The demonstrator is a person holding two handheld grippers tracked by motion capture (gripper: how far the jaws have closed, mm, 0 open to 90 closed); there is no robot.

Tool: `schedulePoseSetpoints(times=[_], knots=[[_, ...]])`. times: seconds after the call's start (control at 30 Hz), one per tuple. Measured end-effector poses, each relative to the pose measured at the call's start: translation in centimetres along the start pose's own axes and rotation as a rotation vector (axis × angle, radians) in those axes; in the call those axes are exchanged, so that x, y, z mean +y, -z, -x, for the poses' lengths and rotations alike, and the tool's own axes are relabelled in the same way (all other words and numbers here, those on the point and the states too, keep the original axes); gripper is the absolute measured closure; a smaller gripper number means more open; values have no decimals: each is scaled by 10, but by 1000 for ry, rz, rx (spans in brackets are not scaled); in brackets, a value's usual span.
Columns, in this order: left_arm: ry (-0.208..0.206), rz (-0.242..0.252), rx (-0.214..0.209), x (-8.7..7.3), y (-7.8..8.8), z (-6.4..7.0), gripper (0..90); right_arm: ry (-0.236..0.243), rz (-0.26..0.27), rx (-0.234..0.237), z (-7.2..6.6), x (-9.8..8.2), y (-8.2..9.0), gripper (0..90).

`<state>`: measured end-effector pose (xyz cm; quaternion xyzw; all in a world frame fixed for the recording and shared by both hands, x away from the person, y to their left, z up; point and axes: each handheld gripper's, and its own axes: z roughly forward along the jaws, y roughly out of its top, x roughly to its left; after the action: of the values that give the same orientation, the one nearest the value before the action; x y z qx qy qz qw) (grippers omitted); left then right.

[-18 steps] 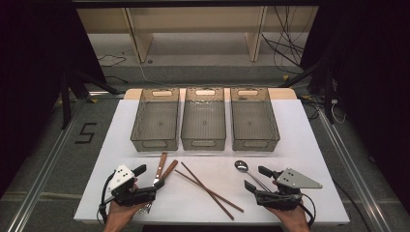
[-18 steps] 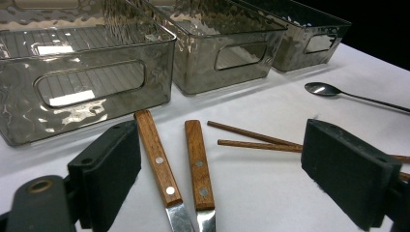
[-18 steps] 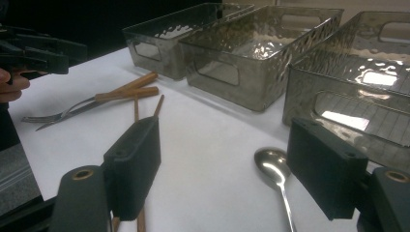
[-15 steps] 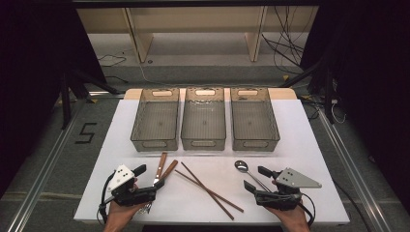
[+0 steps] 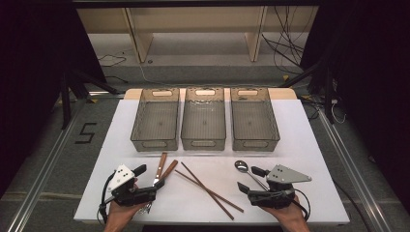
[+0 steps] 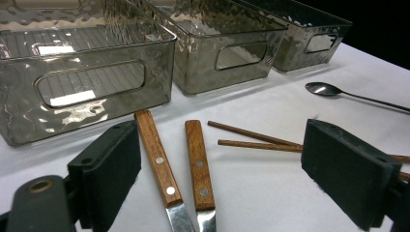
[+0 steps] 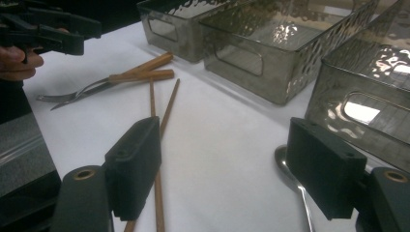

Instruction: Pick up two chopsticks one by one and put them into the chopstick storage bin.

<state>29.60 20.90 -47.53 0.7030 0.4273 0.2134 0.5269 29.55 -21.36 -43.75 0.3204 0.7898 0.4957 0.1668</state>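
- High view: my left gripper (image 5: 151,177) at lower left, jaws wide, empty, straddling the two wooden-handled utensils (image 6: 176,164) on the table (image 5: 300,135).
- My right gripper (image 5: 248,179) at lower right, jaws wide, empty, by the spoon (image 5: 241,166).
- Best: lower squarely, close on one handle only, avoid the chopsticks (image 5: 208,189).

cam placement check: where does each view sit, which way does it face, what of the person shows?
High view: above the person's side, facing forward and down on the table; forearms, both hands.
Left gripper view: rides the left gripper, facing the wooden-handled utensils; own jaws.
Right gripper view: rides the right gripper, facing the chopsticks; own jaws, other hand.
Shared: three bins, spoon.
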Motion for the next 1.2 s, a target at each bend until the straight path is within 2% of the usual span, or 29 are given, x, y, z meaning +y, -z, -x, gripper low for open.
schedulePoseSetpoints(times=[0.3, 0.53, 0.7, 0.83, 0.97, 1.2], knots=[[1, 2, 1, 0, 0, 0, 140, 42, -57, 6, -8, 13, -11, 303], [-1, 2, 1, 0, 0, 0, 140, 53, -82, 10, -10, 21, -18, 309], [-1, 1, 2, 0, 0, 0, 140, 71, -123, 20, -14, 27, -26, 323], [0, 2, 2, 0, 0, 0, 140, 103, -197, 40, -19, 29, -37, 349], [-2, 2, 2, 0, 0, 0, 140, 129, -271, 51, -25, 31, -51, 411], [-1, 2, 2, 0, 0, 0, 140, 154, -412, 91, -32, 27, -73, 493]])
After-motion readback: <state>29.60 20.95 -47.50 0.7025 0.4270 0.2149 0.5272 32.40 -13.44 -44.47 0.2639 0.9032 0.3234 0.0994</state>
